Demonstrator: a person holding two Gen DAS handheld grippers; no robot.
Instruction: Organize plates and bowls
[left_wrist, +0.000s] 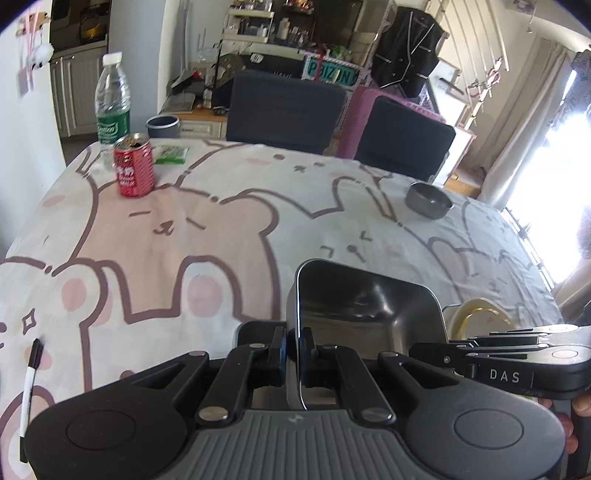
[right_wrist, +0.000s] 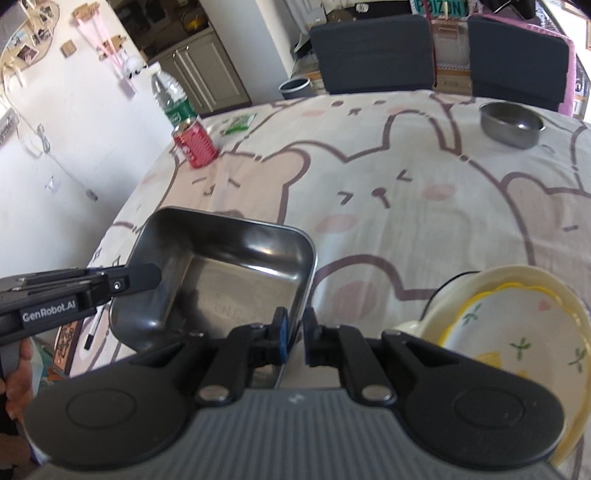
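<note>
Progress looks early: one square steel tray (left_wrist: 364, 310) is held off the cloth-covered surface (left_wrist: 221, 229) by both grippers, and nothing seen so far is stacked with it. Going left to right, the left gripper (left_wrist: 293, 345) is clamped on the tray's left rim, its pads pressed tight either side of the thin wall. The right gripper (right_wrist: 294, 326) is closed the same way on the opposite rim, so the tray hangs between the two, near the front edge of the surface. Just right of it sits a cream plate with a yellow rim (right_wrist: 517, 332), apparently resting on something pale beneath; whether that is a second dish I cannot tell. Far off, near the back right edge, stands a round steel bowl (right_wrist: 511, 123), well apart from everything else and still to be gathered.

Count: one tray, one plate for certain, one bowl. Besides these, one red can (left_wrist: 133, 166), one water bottle (left_wrist: 112, 99), one green packet (left_wrist: 170, 154) and one marker pen (left_wrist: 30, 391).
</note>
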